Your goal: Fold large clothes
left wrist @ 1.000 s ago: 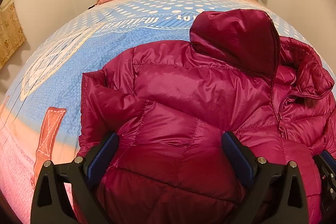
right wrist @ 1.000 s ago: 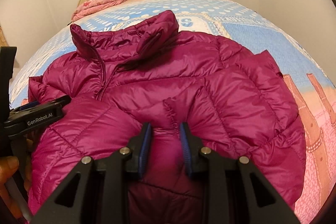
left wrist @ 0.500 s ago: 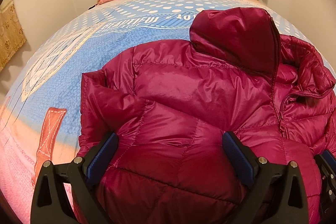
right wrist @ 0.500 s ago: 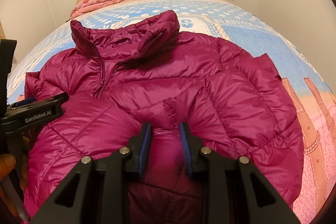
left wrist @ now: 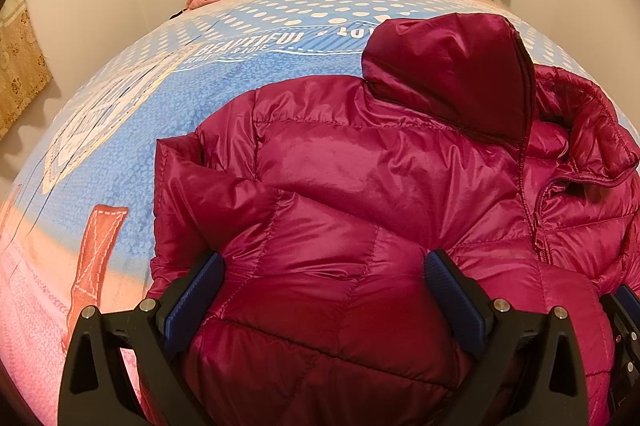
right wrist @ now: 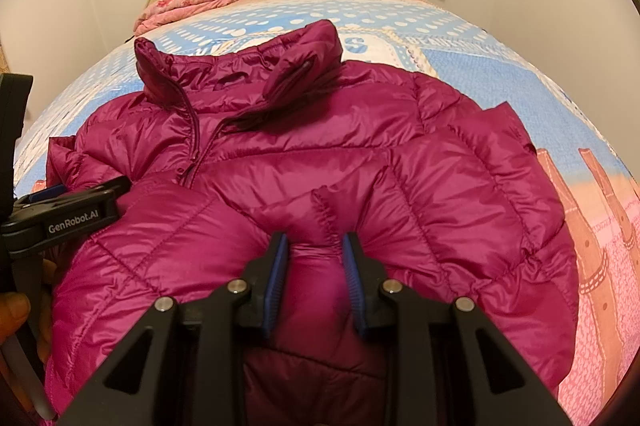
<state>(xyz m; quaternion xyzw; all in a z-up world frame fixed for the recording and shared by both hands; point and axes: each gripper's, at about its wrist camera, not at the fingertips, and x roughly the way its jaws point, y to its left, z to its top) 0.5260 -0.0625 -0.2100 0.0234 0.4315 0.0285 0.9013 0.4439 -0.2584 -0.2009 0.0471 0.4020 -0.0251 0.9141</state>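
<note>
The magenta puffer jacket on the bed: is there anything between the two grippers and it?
Nothing visible does. The right gripper is already shut on a bunched fold of the jacket. The left gripper stands wide open with the jacket's padded fabric bulging between its fingers. Only the patterned bedsheet surrounds the jacket.

"GenRobot.AI" on left tongs [right wrist: 76, 204], "BEAUTIFUL" on bedspread [left wrist: 248, 44]
</note>
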